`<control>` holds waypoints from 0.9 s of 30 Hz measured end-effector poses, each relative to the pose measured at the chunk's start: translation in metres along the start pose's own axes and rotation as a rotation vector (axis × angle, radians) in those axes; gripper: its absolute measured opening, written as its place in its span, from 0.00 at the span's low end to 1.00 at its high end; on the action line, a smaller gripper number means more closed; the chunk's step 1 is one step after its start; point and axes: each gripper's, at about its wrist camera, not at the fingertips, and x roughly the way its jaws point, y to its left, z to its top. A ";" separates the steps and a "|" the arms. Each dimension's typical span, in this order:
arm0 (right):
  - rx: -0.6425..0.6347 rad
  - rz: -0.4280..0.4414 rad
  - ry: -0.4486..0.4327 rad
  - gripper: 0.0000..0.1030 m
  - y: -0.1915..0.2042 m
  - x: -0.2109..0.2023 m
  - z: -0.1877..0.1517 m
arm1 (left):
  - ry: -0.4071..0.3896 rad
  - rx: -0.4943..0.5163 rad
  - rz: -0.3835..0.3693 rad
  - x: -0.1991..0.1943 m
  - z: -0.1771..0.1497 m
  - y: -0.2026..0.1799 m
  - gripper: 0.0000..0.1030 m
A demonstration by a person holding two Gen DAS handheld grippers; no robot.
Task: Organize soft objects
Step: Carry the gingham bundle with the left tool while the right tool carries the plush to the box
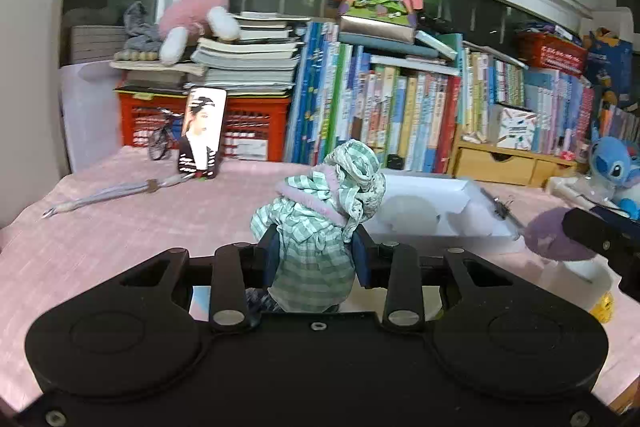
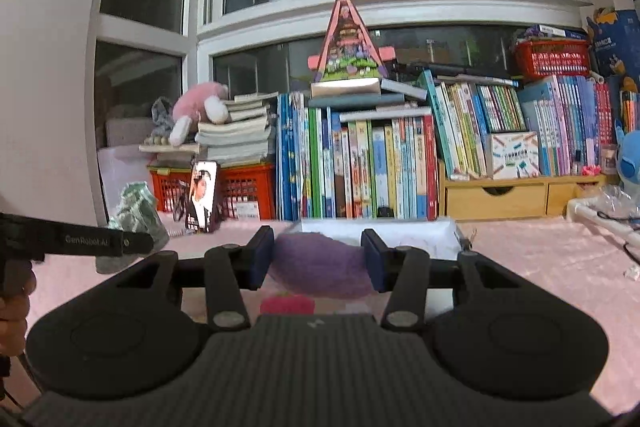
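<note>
Left wrist view: one left gripper (image 1: 316, 255), both pads clamped on one green-checked cloth bundle (image 1: 320, 211) with pink fuzzy trim, raised above the pink tablecloth (image 1: 120, 227). One white tray (image 1: 432, 207) lies just beyond the bundle. One phone (image 1: 202, 133) stands propped before one of two red crates (image 1: 256, 131).

Right wrist view: one right gripper (image 2: 318, 259), pads pressed on either side of one purple fuzzy soft item (image 2: 320, 265); something pink shows below it, unclear what. Two plush toys counted: one pink (image 2: 200, 111) on the book stack at left, one blue (image 2: 630, 159) at the right edge.

The book row (image 2: 380, 167) walls the far edge. Open cloth lies left of the tray and at right.
</note>
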 end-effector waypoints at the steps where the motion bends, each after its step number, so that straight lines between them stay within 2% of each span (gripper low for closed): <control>1: 0.006 0.003 -0.004 0.50 -0.002 0.001 0.005 | 0.006 0.002 -0.011 0.002 0.006 -0.001 0.33; 9: 0.036 -0.020 -0.025 0.50 -0.030 0.015 0.047 | 0.001 0.040 -0.061 0.021 0.053 -0.012 0.33; 14: 0.042 -0.048 -0.007 0.50 -0.051 0.033 0.070 | 0.036 0.076 -0.094 0.044 0.080 -0.026 0.34; 23: 0.104 -0.078 0.109 0.50 -0.091 0.087 0.094 | 0.187 0.099 -0.115 0.110 0.108 -0.055 0.34; 27: 0.145 -0.082 0.175 0.50 -0.106 0.110 0.098 | 0.281 0.086 -0.118 0.149 0.113 -0.064 0.34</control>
